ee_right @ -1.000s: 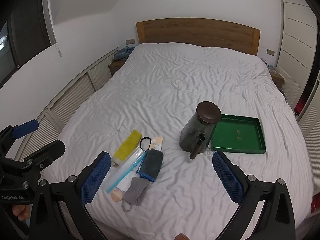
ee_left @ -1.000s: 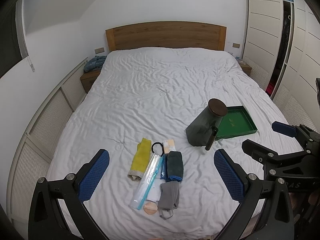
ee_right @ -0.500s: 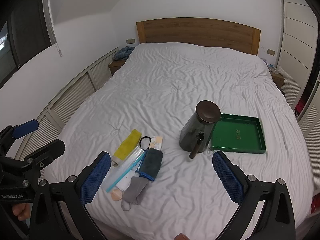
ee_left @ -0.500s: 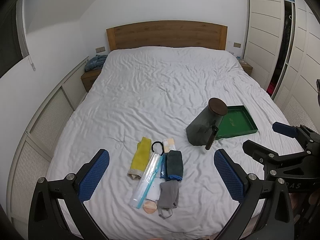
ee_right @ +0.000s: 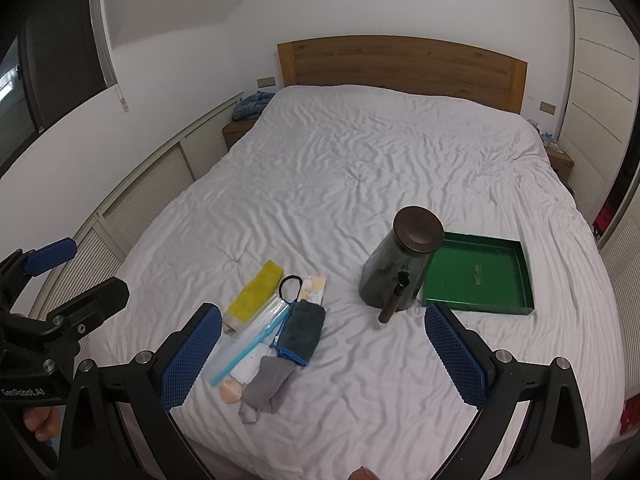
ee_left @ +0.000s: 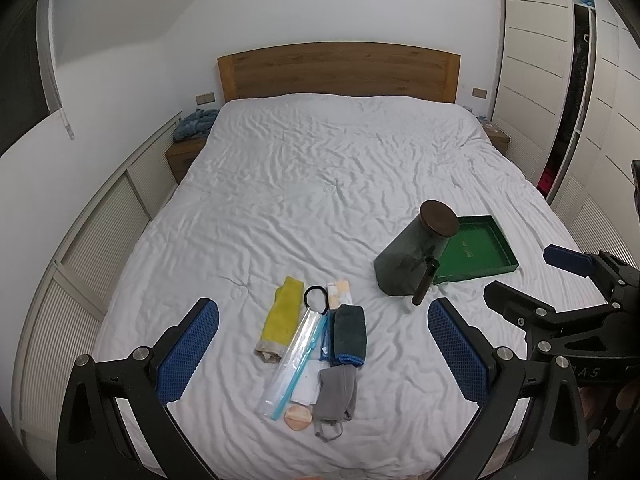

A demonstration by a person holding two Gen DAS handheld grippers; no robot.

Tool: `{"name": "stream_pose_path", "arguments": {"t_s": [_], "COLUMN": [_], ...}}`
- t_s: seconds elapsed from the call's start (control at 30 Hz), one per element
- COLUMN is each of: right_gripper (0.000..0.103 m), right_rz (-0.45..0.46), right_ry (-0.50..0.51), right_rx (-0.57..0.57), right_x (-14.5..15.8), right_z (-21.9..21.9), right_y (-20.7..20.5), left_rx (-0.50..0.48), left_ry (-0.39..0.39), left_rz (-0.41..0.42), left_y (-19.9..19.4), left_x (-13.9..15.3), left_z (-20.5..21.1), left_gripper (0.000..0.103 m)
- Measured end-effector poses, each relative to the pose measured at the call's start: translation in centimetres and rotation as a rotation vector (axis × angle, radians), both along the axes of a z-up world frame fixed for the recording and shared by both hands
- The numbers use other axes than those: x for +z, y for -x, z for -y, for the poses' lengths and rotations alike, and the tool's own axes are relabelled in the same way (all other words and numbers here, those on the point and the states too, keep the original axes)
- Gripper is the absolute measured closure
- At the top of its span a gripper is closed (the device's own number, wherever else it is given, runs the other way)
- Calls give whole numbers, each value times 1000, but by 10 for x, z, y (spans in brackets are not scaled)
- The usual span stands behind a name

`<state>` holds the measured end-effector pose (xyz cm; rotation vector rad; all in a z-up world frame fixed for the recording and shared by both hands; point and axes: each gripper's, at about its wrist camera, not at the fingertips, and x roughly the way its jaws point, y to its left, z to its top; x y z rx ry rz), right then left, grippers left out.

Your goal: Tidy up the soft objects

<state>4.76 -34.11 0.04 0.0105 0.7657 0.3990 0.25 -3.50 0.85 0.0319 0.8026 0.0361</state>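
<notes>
White bedding covers the bed (ee_left: 320, 184); near its foot lie a yellow cloth (ee_left: 282, 314), dark folded towel (ee_left: 350, 334) and grey mask (ee_left: 335, 394), left of a green tray (ee_right: 478, 276). Left gripper (ee_left: 320, 354) and right gripper (ee_right: 323, 354) hover, jaws wide apart, empty.

Left gripper (ee_left: 320, 354): jaws spread wide, blue pads (ee_left: 188, 350) far apart, nothing between them, held level and aimed forward. Seen too from the right wrist view at the far left edge, jaws apart, a hand (ee_right: 40, 422) wrapped round its handle below. Right gripper (ee_right: 322, 356): jaws likewise spread wide, nothing held, aimed forward. Visible from the left wrist view at the far right, jaws parted, fingers (ee_left: 628, 394) partly seen behind its body.
</notes>
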Motion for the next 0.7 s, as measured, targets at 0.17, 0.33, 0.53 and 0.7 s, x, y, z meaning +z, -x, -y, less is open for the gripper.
{"name": "stream_pose_path", "arguments": {"t_s": [0.17,0.33,0.53,0.7], "right_gripper": [0,0,0,0], "right_rz": [-5,-9,-8,-12], "right_ry": [1,3,6,6], "right_rx": [5,10,11,15], "right_x": [1,0,-2,-4], "right_z": [2,1,1,0], "right_y": [-6,-10,-12,-14], "left_rx": [6,4,4,21], "left_ry": [1,0,0,4], "left_rz": [-6,-4,-5,-19], "left_y": [-7,-5,-7,-10], "left_x": [0,-1,-2,-6], "left_z": [0,0,1,-2], "left_gripper": [1,1,1,1]}}
